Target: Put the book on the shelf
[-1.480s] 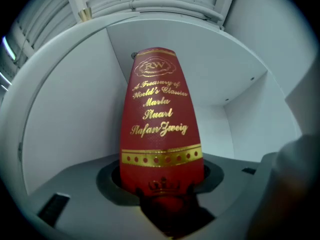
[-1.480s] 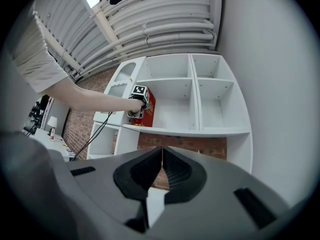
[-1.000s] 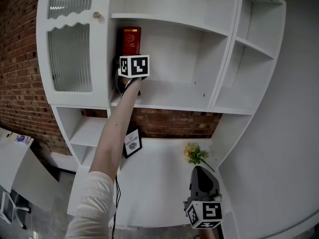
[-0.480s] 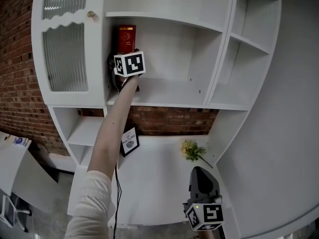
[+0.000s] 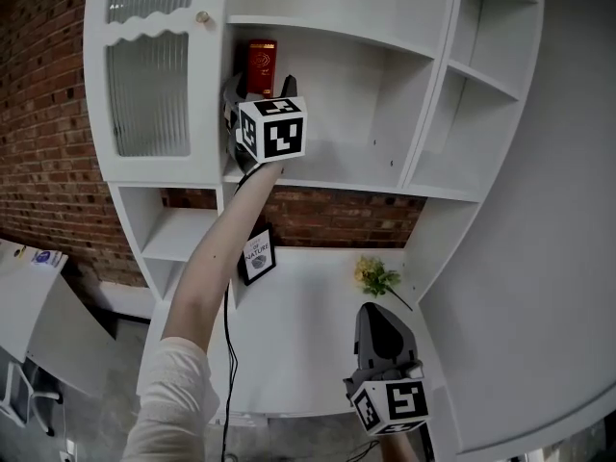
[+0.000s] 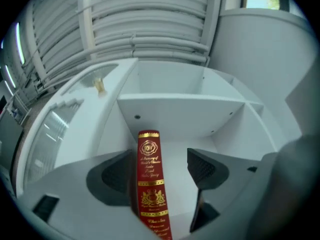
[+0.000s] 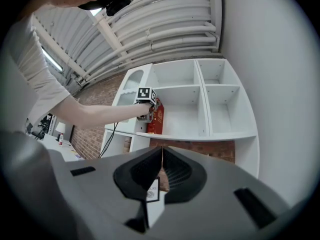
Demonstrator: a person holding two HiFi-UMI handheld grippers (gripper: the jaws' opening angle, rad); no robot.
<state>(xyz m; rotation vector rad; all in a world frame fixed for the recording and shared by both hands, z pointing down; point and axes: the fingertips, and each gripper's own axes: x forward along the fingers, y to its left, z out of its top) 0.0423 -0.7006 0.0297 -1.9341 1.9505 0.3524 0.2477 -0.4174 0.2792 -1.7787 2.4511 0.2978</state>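
**Shelf unit**: white, divided into open compartments, set against a brick wall. A door with ribbed glass and a small knob closes the upper left section.

**Middle tier, wide compartment just right of the glass door.** Holds one item: the book, red with gold print on the spine. It stands upright at the far left of the compartment, close by the dividing wall, with its spine facing out.

**Left claw**: raised to this compartment on an outstretched arm. Its jaws are opening and stand wide. The book's spine sits between them, nearer the left jaw, with a clear gap to the right jaw. Neither pad presses on it.

**Tabletop**: white, below the shelves. It carries a small framed card leaning at the far left and a sprig of flowers lying far right, near the brick back. A dark cable hangs along the left side.

**Right claw**: held low over the near part of the tabletop, jaws closed together with nothing between them, well apart from the book.
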